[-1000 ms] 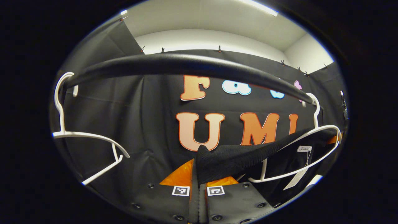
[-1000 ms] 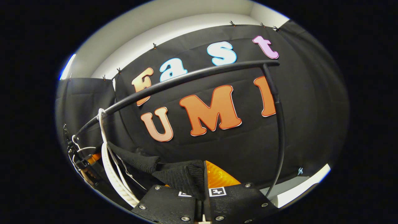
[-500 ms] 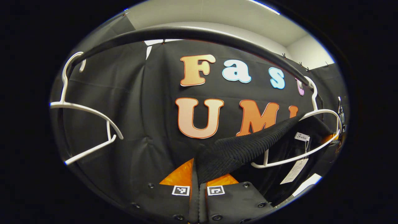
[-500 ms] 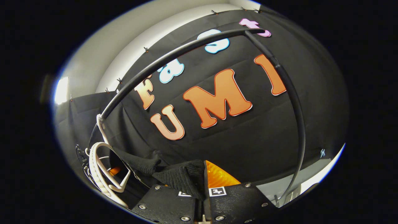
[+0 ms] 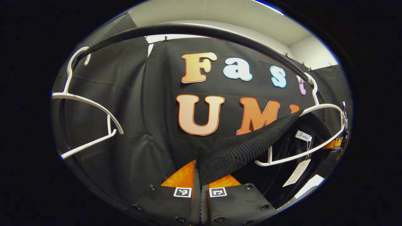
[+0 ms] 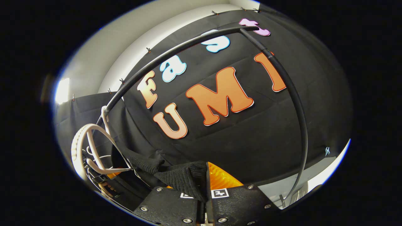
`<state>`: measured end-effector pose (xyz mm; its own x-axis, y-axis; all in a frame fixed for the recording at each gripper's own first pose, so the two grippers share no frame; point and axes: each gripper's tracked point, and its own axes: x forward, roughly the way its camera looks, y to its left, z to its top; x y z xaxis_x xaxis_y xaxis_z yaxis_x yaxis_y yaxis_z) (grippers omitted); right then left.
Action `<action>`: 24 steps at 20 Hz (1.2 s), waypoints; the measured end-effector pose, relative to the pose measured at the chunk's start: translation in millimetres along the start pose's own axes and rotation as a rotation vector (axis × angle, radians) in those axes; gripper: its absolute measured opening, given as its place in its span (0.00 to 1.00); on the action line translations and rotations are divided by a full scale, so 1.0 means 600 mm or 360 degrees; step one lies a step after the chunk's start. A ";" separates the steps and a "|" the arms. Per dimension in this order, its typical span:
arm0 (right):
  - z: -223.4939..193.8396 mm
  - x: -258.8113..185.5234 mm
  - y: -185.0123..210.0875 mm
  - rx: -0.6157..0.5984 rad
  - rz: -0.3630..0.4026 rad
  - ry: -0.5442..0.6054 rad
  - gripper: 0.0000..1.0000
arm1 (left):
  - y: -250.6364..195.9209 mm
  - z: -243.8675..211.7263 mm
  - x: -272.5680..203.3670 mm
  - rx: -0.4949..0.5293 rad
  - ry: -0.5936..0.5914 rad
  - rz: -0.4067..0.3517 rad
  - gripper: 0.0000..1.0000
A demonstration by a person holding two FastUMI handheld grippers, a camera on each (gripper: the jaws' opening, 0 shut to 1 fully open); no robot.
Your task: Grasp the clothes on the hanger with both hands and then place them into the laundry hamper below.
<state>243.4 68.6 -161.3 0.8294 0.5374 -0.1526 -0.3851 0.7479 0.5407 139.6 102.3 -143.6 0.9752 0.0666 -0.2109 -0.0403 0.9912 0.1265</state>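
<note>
Up at the rail, left gripper view first: the left gripper has its fingers pressed together on a fold of the black ribbed garment, with no gap showing between them. From that pinch the cloth runs up and to the right, pulled taut toward the white hanger it hangs on; a paper tag dangles below. That hanger hooks over the black rail, which arcs across the top. A second, bare hanger sits well apart on the left of the rail. The gripper points forward and slightly upward, toward the booth wall. Right gripper view next: the right gripper is likewise closed tight on a bunch of the same black knit, which trails off left to the white hanger seen edge-on beneath the rail. This gripper is rolled to one side, so the rail tilts steeply in its view. Judgement: both grasps look made and the step in hand is drawing the garment off the hanger. Next move calls for pulling both ends together, clear of the hanger's arms, then lowering into the hamper; an uneven pull could drag the hanger along the rail.
</note>
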 end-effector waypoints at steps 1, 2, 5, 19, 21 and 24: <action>-0.007 0.000 -0.001 -0.0011 -0.0012 -0.0004 0.10 | 0.001 -0.005 0.001 0.0000 0.0008 0.0000 0.07; -0.019 -0.002 -0.001 -0.0014 -0.0027 -0.0004 0.10 | 0.003 -0.012 -0.001 -0.0004 0.0017 0.0003 0.07; -0.064 0.003 -0.003 0.0067 -0.0059 0.0025 0.09 | 0.017 -0.027 0.006 -0.0006 0.0046 0.0029 0.05; -0.205 0.041 -0.038 0.0249 -0.0235 0.0114 0.10 | 0.025 -0.095 0.020 0.0027 0.0167 -0.0017 0.07; -0.217 0.045 -0.037 0.0244 -0.0256 0.0126 0.10 | 0.028 -0.106 0.021 0.0021 0.0191 -0.0010 0.06; -0.252 0.046 -0.055 0.0222 -0.0330 0.0168 0.10 | 0.067 -0.135 0.019 0.0036 0.0220 0.0066 0.07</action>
<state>217.7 117.8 -308.3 0.8351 0.4216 -0.3534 -0.1461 0.7893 0.5964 131.6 152.3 -219.7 0.9336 0.1243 -0.3362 -0.0738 0.9845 0.1592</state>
